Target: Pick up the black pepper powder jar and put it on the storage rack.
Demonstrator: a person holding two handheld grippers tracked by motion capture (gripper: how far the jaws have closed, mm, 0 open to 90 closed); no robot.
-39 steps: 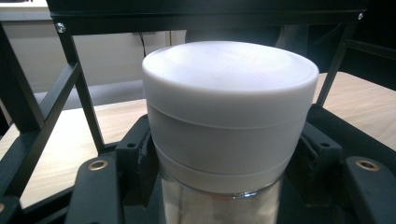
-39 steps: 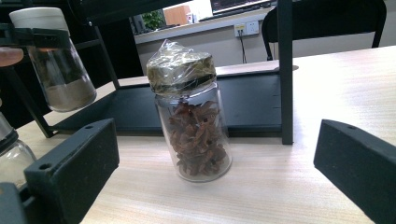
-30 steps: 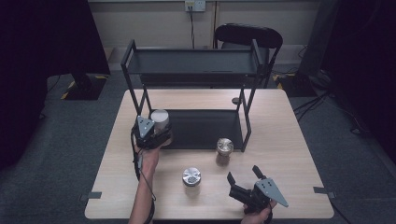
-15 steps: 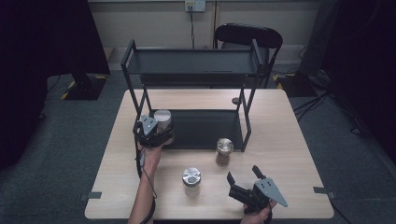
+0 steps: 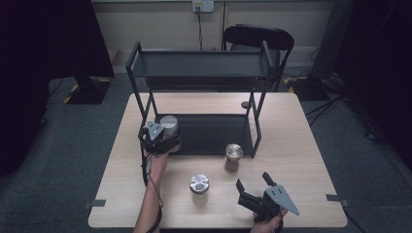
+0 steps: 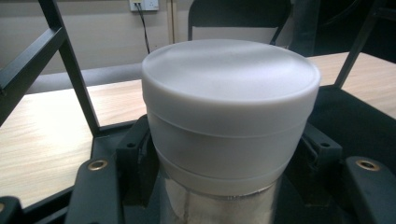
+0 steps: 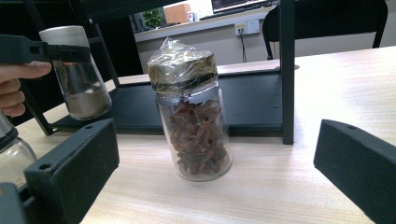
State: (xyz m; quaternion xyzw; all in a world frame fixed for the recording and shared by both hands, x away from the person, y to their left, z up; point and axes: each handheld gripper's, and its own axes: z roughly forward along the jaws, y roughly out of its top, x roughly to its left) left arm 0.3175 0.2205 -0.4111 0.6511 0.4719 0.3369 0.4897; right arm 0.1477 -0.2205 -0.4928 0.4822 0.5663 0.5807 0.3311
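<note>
a white-capped jar (image 5: 169,127) is clamped in the left gripper (image 5: 160,138) at the rack (image 5: 199,73); the right gripper (image 5: 252,187) is held agape on the table (image 5: 301,145), facing a spice jar (image 7: 194,116).

The white-capped jar (image 5: 169,127) stands upright, a clear glass body with a pale flat lid and brownish powder filling its lower part. It sits at the front-left corner of the rack's lower shelf (image 5: 209,133), about ten o'clock from the middle of the surface (image 5: 291,160), gripped just beneath the lid.
</note>
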